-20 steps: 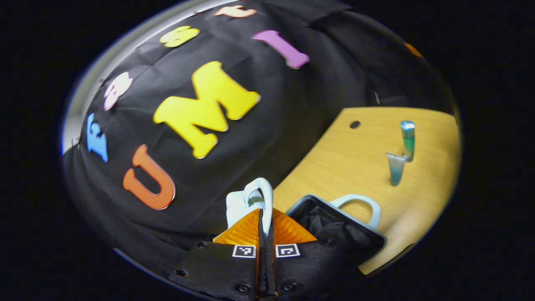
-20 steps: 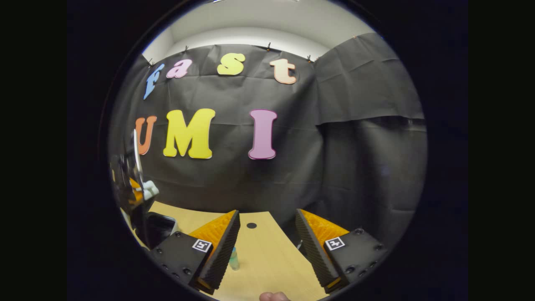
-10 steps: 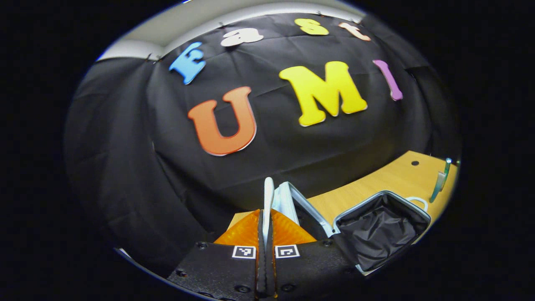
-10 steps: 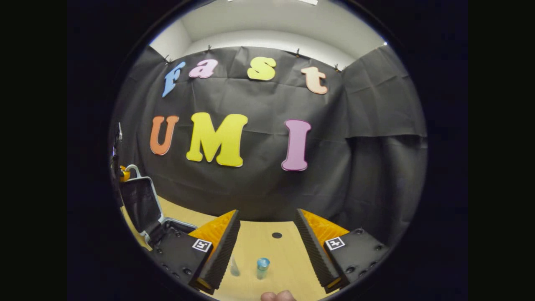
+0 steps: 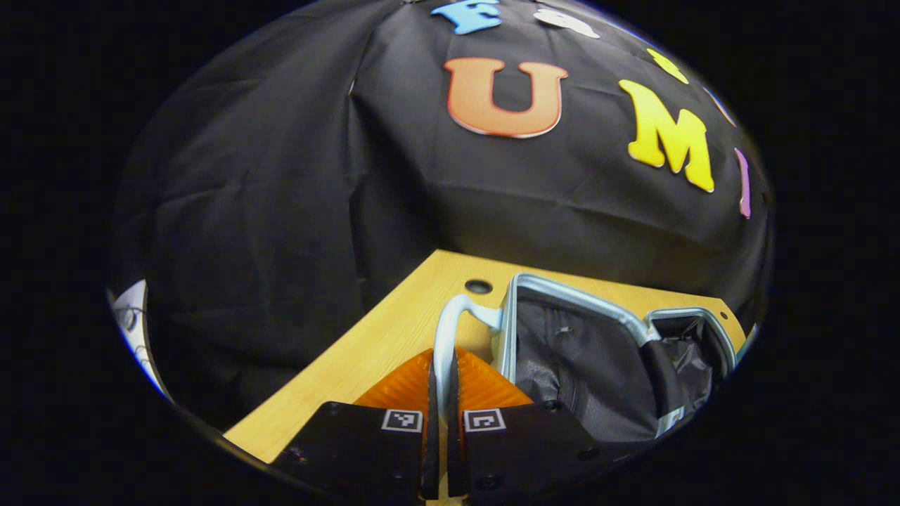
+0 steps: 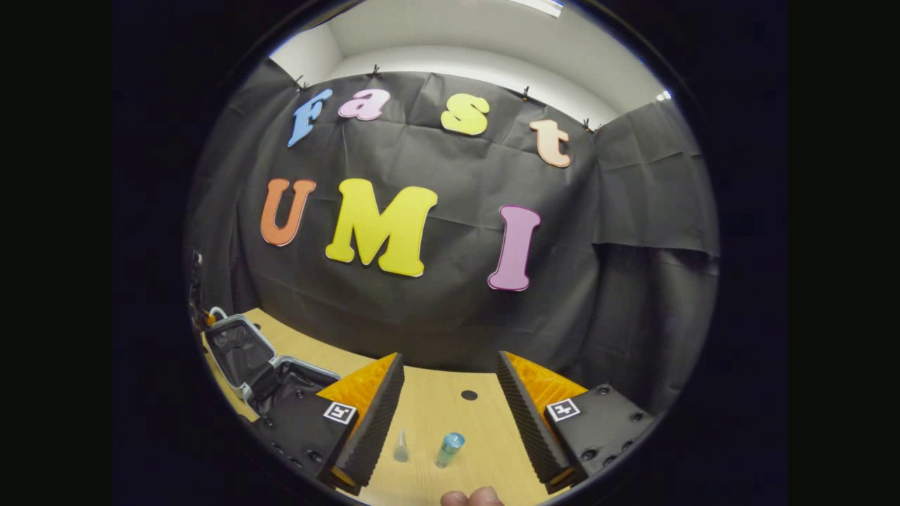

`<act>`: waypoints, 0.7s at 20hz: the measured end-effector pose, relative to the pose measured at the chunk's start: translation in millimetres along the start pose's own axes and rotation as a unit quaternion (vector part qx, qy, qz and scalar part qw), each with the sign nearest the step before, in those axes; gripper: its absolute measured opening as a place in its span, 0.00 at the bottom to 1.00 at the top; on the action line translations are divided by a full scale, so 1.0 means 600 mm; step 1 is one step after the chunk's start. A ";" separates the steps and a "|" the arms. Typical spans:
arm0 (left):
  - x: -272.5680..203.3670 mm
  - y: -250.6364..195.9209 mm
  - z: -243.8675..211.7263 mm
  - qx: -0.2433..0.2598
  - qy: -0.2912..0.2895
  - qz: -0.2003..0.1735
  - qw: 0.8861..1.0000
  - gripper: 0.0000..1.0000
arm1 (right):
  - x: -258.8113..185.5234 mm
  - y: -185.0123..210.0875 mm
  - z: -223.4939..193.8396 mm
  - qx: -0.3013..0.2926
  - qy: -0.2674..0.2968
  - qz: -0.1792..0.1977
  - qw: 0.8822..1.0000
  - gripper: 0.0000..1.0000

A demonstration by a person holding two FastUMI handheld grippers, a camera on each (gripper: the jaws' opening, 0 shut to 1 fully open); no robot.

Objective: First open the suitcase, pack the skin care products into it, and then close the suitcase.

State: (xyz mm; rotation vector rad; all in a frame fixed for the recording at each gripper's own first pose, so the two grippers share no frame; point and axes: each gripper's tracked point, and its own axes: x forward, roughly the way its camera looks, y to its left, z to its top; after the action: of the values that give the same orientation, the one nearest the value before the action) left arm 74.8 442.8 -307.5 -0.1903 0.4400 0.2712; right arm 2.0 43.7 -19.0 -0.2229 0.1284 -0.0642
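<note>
You are swinging the suitcase (image 5: 598, 351) lid open with your left gripper (image 5: 441, 393), whose fingers are pinched together on the lid's handle (image 5: 450, 330). Judging by how far the lid is lying back, the opening is nearly finished; ease it down onto the table (image 5: 380, 344) rather than dropping it, and let go only once it is resting. The handle is a thin, smooth, pale loop, so it could be slipping sideways between the ribbed pads. The case is showing a hard pale rim and a soft, wrinkled black lining. Your right gripper (image 6: 450, 404) is hanging with its fingers wide apart above the two small tubes (image 6: 425, 448), which are standing on the wood-grain table, well apart from the suitcase.
</note>
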 end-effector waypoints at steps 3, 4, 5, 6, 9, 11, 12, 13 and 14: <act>0.016 0.009 -0.035 -0.012 0.019 0.001 1.000 0.11 | -0.004 0.010 0.003 -0.011 -0.002 0.001 1.000 0.79; 0.020 0.010 -0.030 -0.016 0.008 -0.001 1.000 0.16 | -0.006 0.014 0.001 -0.012 0.001 0.002 1.000 0.79; 0.023 0.014 -0.027 -0.014 0.005 0.004 1.000 0.18 | -0.007 0.018 -0.001 -0.012 0.003 0.004 1.000 0.79; 0.022 0.019 -0.032 -0.011 0.005 0.008 1.000 0.25 | -0.008 0.021 -0.001 -0.012 0.005 0.005 1.000 0.79; 0.014 0.050 -0.030 -0.014 0.010 0.034 0.999 0.40 | -0.007 0.027 -0.001 -0.005 0.005 0.008 1.000 0.79; -0.010 0.058 -0.004 -0.027 -0.006 0.037 0.999 0.82 | -0.003 0.034 -0.008 0.006 0.011 0.012 1.000 0.79; -0.028 0.060 0.017 -0.030 -0.019 0.041 0.999 0.92 | -0.001 0.036 -0.011 0.012 0.013 0.014 1.000 0.80; -0.050 0.055 0.039 -0.040 -0.027 0.042 0.998 0.94 | 0.002 0.041 -0.014 0.018 0.015 0.018 1.000 0.80; -0.080 0.039 0.067 -0.049 -0.046 0.042 0.997 0.96 | 0.003 0.043 -0.017 0.024 0.016 0.020 0.999 0.80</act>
State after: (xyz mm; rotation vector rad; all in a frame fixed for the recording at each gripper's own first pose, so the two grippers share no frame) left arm 41.8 464.0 -253.5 -0.2551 0.3433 0.3824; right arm 3.9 66.5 -34.9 -0.1708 0.1636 -0.0320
